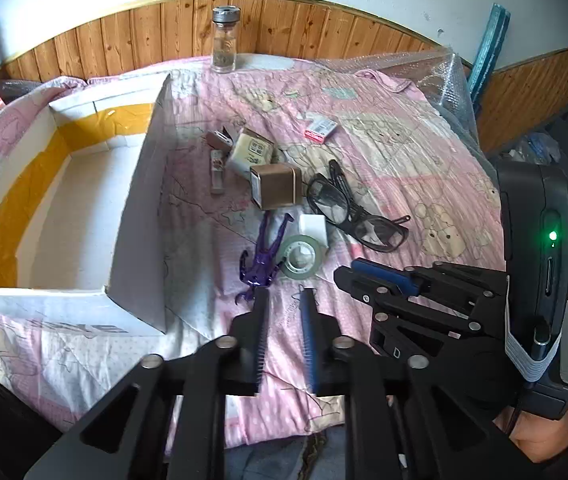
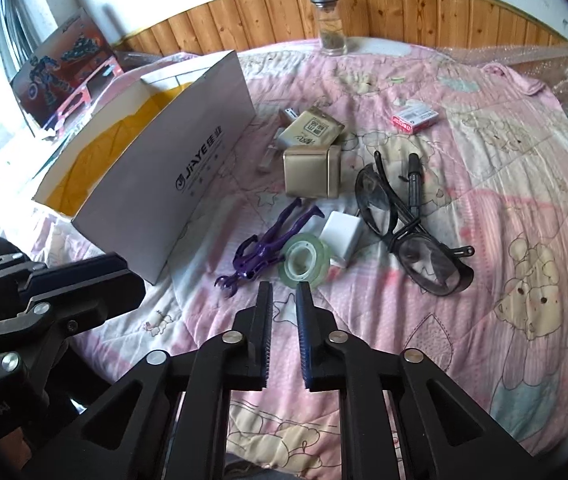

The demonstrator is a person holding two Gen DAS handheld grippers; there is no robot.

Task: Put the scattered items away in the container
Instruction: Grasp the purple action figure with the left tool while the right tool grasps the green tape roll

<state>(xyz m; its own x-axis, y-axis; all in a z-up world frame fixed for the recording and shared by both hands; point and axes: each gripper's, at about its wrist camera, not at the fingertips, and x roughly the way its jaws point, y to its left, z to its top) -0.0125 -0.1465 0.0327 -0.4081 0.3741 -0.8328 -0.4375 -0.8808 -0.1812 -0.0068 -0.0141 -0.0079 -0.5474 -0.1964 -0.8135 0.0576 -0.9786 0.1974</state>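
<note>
A white cardboard box [image 1: 136,208] [image 2: 188,160] with a yellow-taped inside stands open on the left of the pink bedspread. Scattered right of it lie a purple toy figure [image 1: 262,256] [image 2: 272,240], a tape roll [image 1: 302,258] [image 2: 306,260], a white charger [image 2: 340,236], a gold tin [image 1: 276,186] [image 2: 312,174], black glasses [image 1: 358,210] [image 2: 408,232], a pen [image 2: 414,184], a beige packet [image 1: 250,152] [image 2: 314,130] and a red-white card box [image 1: 321,125] [image 2: 414,117]. My left gripper [image 1: 284,296] is open just short of the figure. My right gripper [image 2: 284,288] is open, nothing held, just short of the tape.
A glass jar with a metal lid [image 1: 224,40] [image 2: 329,24] stands at the far edge by the wood-panelled wall. Bubble wrap [image 1: 440,80] covers the far right corner. A printed toy box [image 2: 64,68] lies beyond the container. A hand [image 1: 540,436] holds the right gripper.
</note>
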